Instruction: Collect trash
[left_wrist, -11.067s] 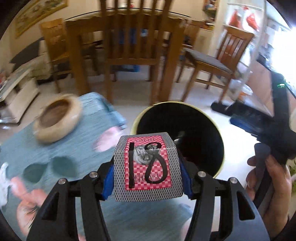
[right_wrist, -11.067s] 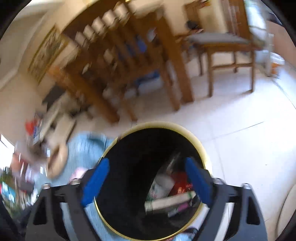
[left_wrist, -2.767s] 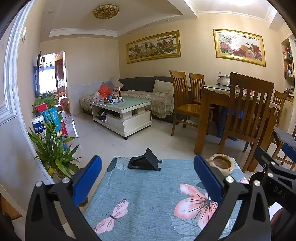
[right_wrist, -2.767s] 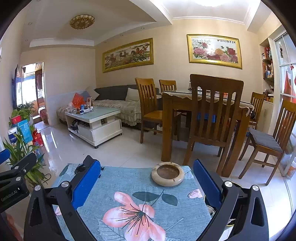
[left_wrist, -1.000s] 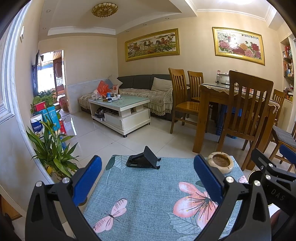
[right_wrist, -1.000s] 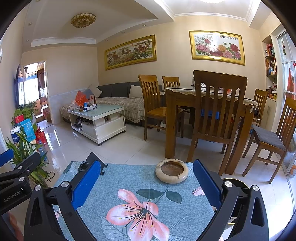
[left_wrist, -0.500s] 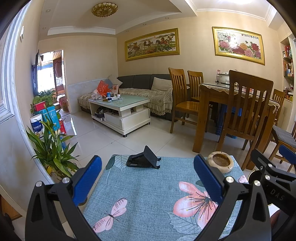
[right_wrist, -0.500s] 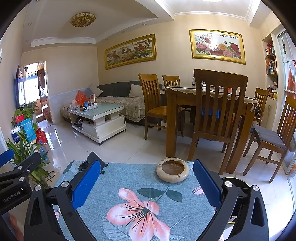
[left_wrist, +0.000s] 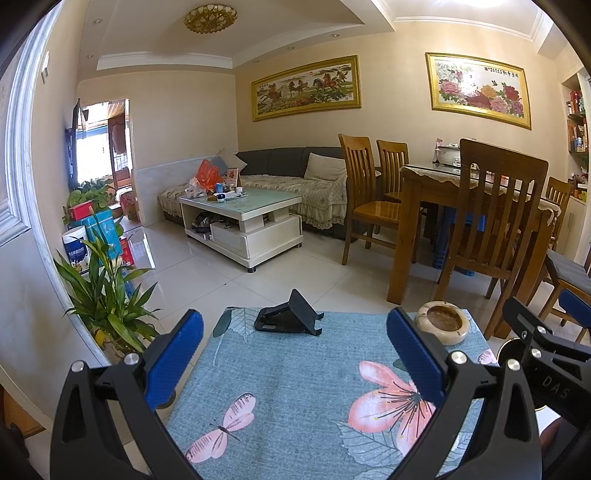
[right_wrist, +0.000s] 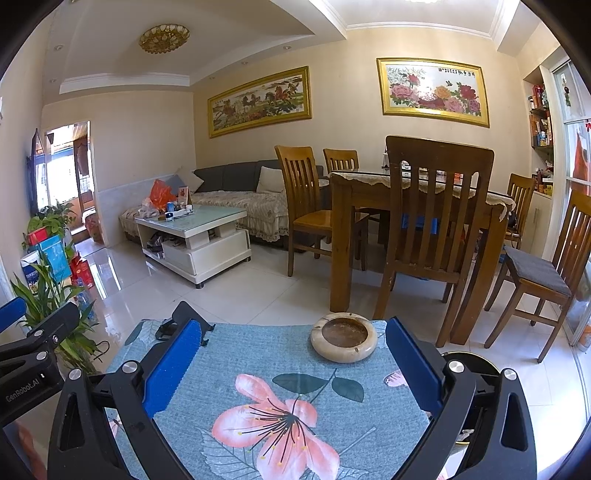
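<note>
My left gripper (left_wrist: 295, 362) is open and empty above the blue flowered table cloth (left_wrist: 295, 387). My right gripper (right_wrist: 291, 369) is open and empty above the same cloth (right_wrist: 258, 354). The black trash bin with a yellow rim (right_wrist: 476, 360) stands on the floor at the table's right side, mostly hidden behind my right gripper; in the left wrist view only a sliver of it (left_wrist: 504, 349) shows. No loose trash shows on the table.
A round stone ashtray (right_wrist: 343, 341) and a black phone stand (left_wrist: 290, 317) sit at the table's far edge. Beyond are a wooden dining table with chairs (right_wrist: 432, 229), a white coffee table (left_wrist: 243, 218), a sofa and a potted plant (left_wrist: 107, 299) at left.
Over the last second almost nothing moved. Eleven seconds ago my left gripper held a patterned box over the bin; now both grippers are empty and level over the table.
</note>
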